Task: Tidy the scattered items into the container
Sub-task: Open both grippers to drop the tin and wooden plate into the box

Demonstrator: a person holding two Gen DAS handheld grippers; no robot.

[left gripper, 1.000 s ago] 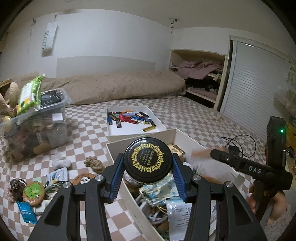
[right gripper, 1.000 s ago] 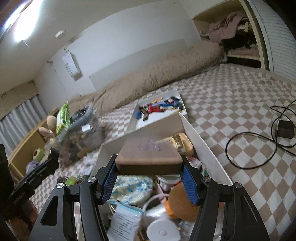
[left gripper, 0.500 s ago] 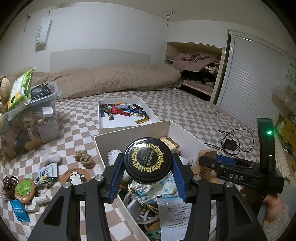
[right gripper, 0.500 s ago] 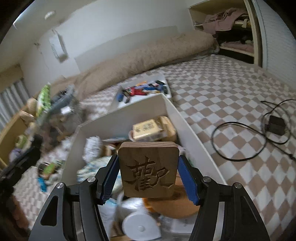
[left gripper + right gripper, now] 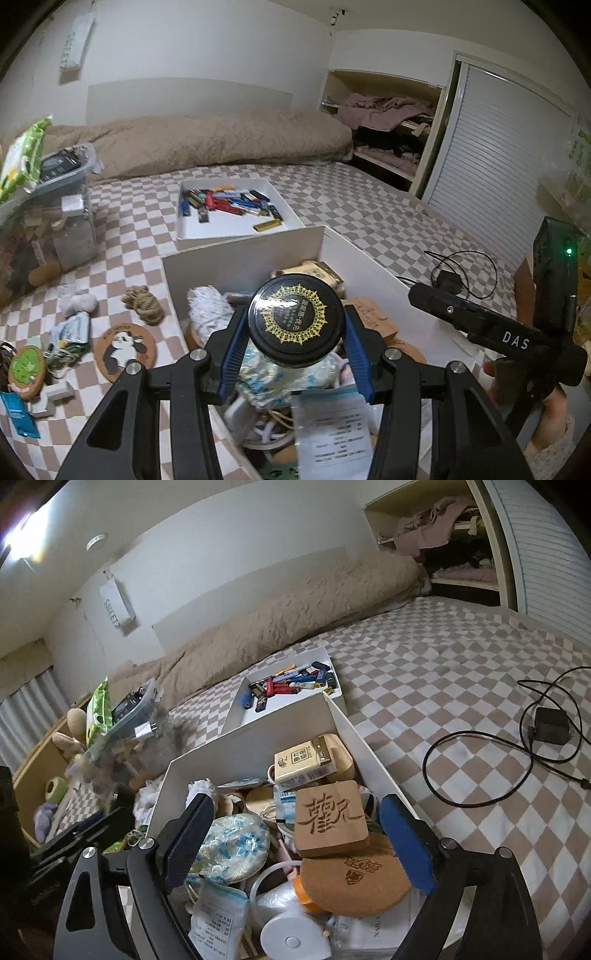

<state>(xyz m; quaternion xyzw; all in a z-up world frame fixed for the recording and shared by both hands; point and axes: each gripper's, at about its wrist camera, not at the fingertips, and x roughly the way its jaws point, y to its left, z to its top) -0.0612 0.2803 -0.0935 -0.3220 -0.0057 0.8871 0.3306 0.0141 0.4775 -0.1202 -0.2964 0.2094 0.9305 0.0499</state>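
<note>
— Half a second ago the right gripper point(image 5: 295, 845) was clamped on the carved wooden block point(image 5: 330, 818); now its blue pads point(image 5: 404, 843) stand wide apart and the block lies flat inside the white box point(image 5: 236, 749), resting partly on a round cork coaster point(image 5: 356, 878).

— And the left one?

— Left gripper point(image 5: 295, 350) has not changed its hold: both pads point(image 5: 232, 354) press the sides of a jar with a black lid point(image 5: 295, 325) bearing a gold sunburst. It hangs above the box's contents, over a blue-flowered cloth pouch point(image 5: 269, 373).

— What else is in the box?

— A cream carton point(image 5: 303, 762) near the far wall, a white round cap point(image 5: 291, 938) at the near end, and a printed packet point(image 5: 216, 912).

— Anything left outside?

— Yes, on the checked bedcover point(image 5: 369, 210) to the left of the box: a panda coaster point(image 5: 123, 349), a knot of rope point(image 5: 142, 304), a green frog coaster point(image 5: 26, 365), and a small white thing point(image 5: 79, 302), perhaps a plush; it is too blurred to say.

— Behind the box?

— A shallow white tray point(image 5: 229, 232) of lighters, just touching its far wall.
</note>
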